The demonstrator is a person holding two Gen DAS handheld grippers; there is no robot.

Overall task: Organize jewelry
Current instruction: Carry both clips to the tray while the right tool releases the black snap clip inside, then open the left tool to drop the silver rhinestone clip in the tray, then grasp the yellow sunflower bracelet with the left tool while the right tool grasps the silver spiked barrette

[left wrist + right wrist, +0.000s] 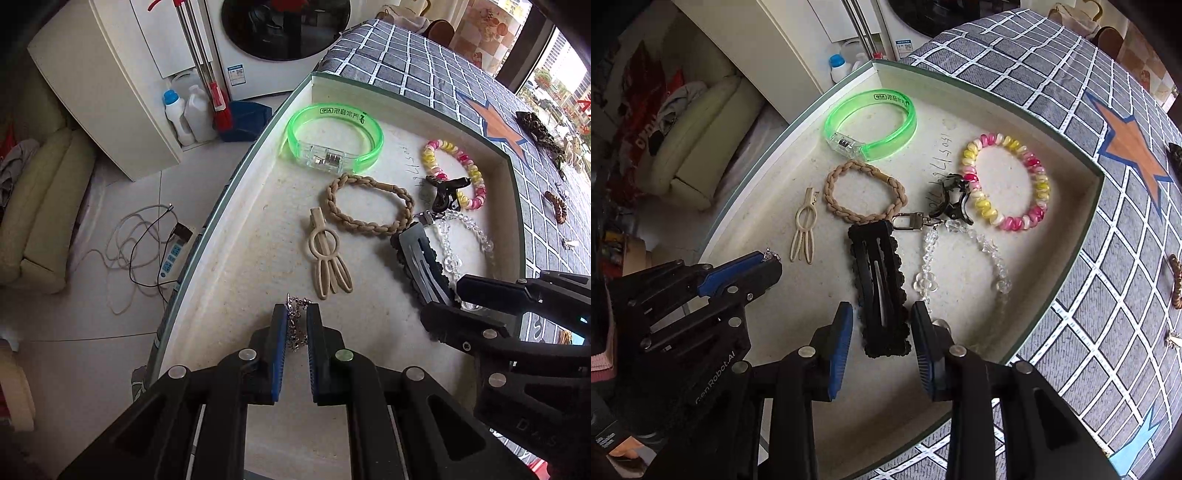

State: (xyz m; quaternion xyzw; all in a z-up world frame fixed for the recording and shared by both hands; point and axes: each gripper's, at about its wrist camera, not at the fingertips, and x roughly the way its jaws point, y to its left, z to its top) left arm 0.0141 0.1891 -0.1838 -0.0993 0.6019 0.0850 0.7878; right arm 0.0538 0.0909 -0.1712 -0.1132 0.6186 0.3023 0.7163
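A cream-lined tray [798,317] with a green rim holds the jewelry. My left gripper [296,314] is shut on a thin silver chain [295,325], low over the tray's near left side; it also shows as the left gripper [768,264] in the right wrist view. My right gripper [881,328] stands open, its pads on either side of the near end of a black scalloped hair clip [882,280] that lies flat on the tray. Beyond lie a clear bead chain [923,284], a beige hair clip [803,229] and a braided beige hair tie [849,167].
Farther back in the tray are a green see-through bangle [905,122], a pink-and-yellow spiral tie [1039,184] and a small black claw clip [949,201]. A grey checked cloth with an orange star [1130,147] covers the table; brown pieces [557,205] lie there. Left of the tray the table drops to a floor with cables [140,236].
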